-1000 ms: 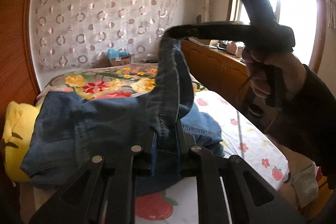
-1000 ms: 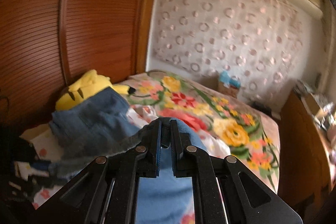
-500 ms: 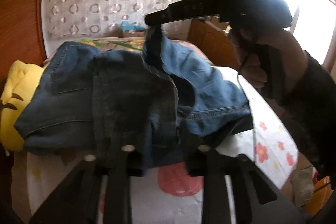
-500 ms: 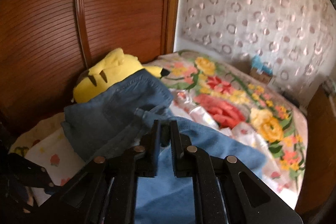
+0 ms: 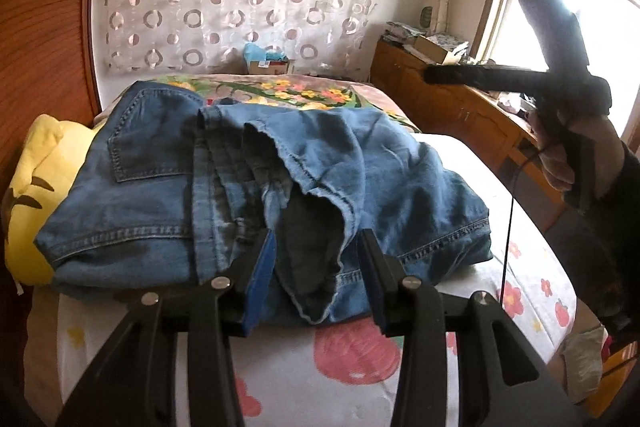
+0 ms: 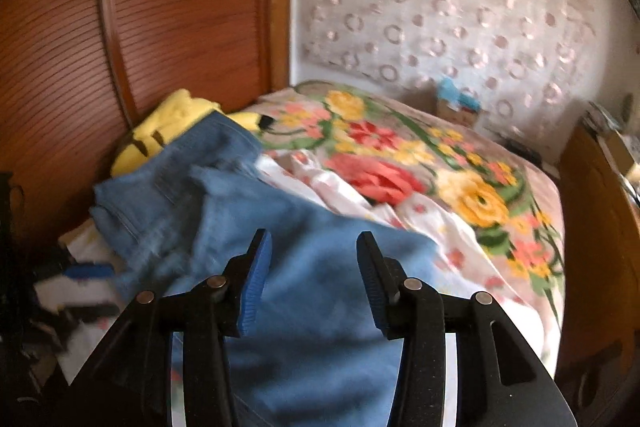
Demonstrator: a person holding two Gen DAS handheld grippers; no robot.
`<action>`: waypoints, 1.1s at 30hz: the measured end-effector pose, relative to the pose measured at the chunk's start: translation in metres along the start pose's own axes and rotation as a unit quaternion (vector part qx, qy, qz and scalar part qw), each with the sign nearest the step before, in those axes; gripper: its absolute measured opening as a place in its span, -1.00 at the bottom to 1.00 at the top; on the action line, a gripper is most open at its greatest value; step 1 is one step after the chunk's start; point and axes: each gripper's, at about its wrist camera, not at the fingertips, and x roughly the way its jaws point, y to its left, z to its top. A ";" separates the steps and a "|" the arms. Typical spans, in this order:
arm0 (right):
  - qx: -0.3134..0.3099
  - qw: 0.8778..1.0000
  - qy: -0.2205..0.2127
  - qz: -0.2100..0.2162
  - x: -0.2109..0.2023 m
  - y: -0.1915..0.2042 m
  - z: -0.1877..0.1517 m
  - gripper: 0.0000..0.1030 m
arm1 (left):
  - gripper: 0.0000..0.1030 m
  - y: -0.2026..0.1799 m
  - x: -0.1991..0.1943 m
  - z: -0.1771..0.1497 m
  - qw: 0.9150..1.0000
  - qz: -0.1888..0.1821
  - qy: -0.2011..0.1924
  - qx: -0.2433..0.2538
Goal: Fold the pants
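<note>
Both jaws wide, holding nothing: left gripper (image 5: 316,267), right gripper (image 6: 312,275). Next: smooth the rumpled hem (image 5: 304,183) of the jeans (image 5: 132,195) flat before regripping.

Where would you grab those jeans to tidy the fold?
Likely the loose hem of the jeans gaping on top. It stands up off the layers, so the open left gripper could come straight in from the near edge and close one jaw inside it.

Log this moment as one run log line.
left gripper: open | right gripper: open | jeans: folded over, released on bed
</note>
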 end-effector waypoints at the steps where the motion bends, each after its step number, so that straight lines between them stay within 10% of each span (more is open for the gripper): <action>1: 0.007 1.000 0.002 -0.007 -0.006 -0.010 -0.007 -0.12 | -0.21 -0.002 0.000 0.000 1.000 0.000 -0.002 0.002; 10: 0.049 0.998 0.020 -0.026 -0.034 -0.051 -0.052 -0.12 | -0.21 -0.016 0.010 0.006 1.000 0.003 0.002 0.009; 33: 0.097 0.991 0.085 0.038 0.057 -0.072 -0.101 -0.12 | -0.21 0.011 0.098 0.064 0.997 0.052 0.056 0.002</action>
